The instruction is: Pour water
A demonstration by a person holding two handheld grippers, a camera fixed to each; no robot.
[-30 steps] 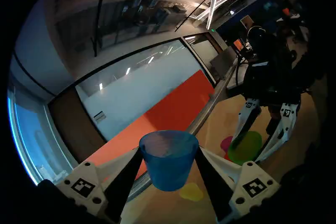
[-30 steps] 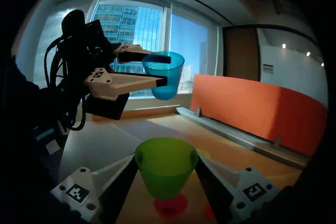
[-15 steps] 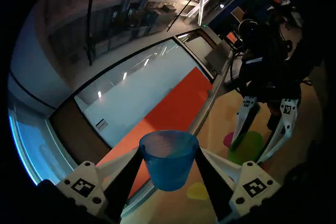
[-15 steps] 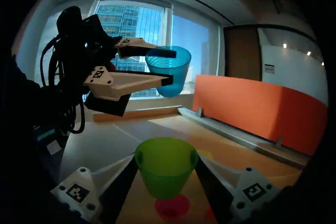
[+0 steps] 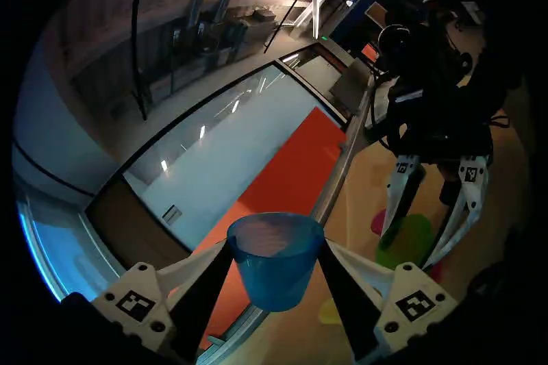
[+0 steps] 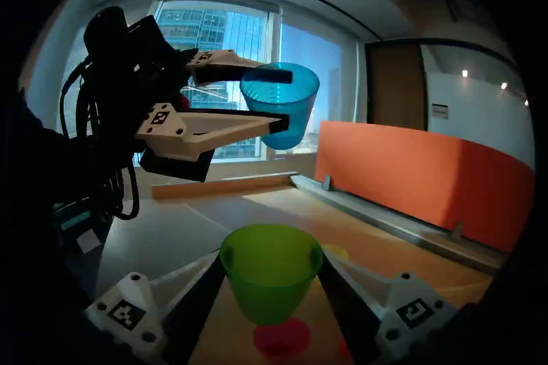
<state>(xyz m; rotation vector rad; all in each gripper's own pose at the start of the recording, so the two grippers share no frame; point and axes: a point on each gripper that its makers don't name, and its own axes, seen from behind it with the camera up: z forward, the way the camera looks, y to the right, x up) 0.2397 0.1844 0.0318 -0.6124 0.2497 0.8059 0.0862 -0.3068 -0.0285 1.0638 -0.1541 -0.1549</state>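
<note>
Blue cup (image 5: 275,262) is clamped in my left claw (image 5: 275,247), both fingers pressing its sides. From here the green cup (image 5: 411,231) lies far and to the right, lower down near the surface (image 5: 356,194), gripped in my right claw (image 5: 409,254). Against a second ago the room has rolled further, and the green cup has slid lower and rightward, so I judge my left hand is turning.

In the right gripper view the green cup (image 6: 270,272) stands upright in the right claw (image 6: 270,262), fingers tight on it, a pink disc (image 6: 281,341) just below. The blue cup (image 6: 279,101) hangs above it and a little far-left, well apart, its long axis leaning so the rim shows toward me. Over that second it has risen and drifted right, closer to over the green mouth. The pour depends on getting its lip above that mouth. I cannot tell whether it holds water.
</note>
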